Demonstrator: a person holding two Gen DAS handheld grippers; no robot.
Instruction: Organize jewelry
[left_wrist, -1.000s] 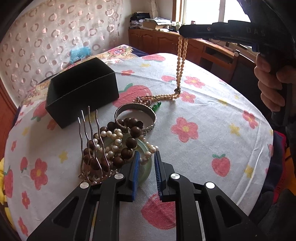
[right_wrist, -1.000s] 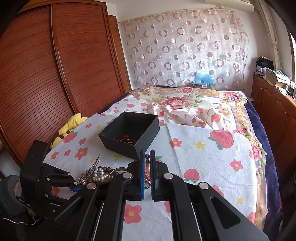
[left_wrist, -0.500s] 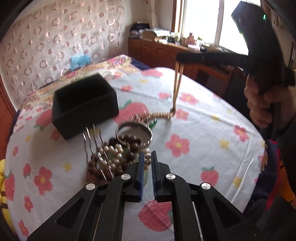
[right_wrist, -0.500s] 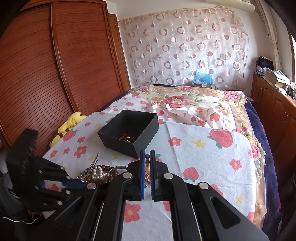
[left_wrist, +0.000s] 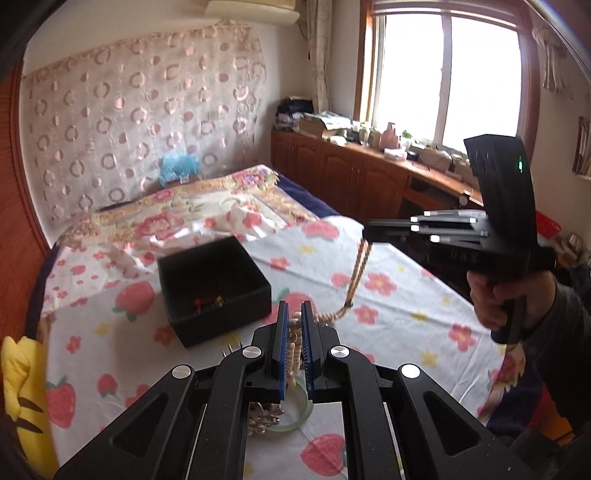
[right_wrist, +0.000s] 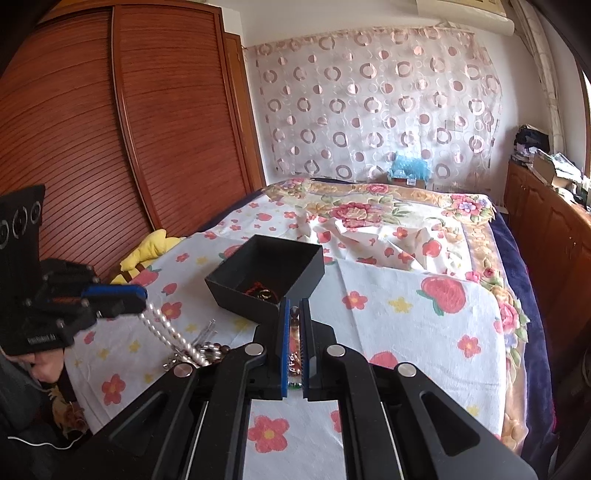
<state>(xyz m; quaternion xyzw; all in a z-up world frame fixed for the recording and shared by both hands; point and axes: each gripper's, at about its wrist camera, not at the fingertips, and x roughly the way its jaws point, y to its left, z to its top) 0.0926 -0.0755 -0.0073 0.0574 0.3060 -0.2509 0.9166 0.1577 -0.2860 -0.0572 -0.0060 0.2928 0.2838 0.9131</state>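
My left gripper (left_wrist: 294, 314) is shut on a white pearl strand (left_wrist: 293, 341) and lifts it above the jewelry pile; the strand also hangs from it in the right wrist view (right_wrist: 166, 330). My right gripper (right_wrist: 294, 310) is shut on a tan bead necklace (left_wrist: 356, 277) that hangs from its tip down to the tablecloth. The open black box (left_wrist: 212, 286) stands just behind both, with small pieces inside (right_wrist: 260, 291). A pale green bangle (left_wrist: 295, 422) lies under my left gripper.
Brown beads and a metal hair comb (right_wrist: 207, 341) lie on the flowered tablecloth (left_wrist: 406, 306). A yellow plush toy (left_wrist: 22, 387) sits at the left edge. A bed with a floral cover (right_wrist: 388, 214) lies behind, and wooden cabinets (left_wrist: 351, 177) stand at right.
My left gripper has shut on the pearl strand and risen away from the pile. My right gripper has moved with the tan necklace toward the box.
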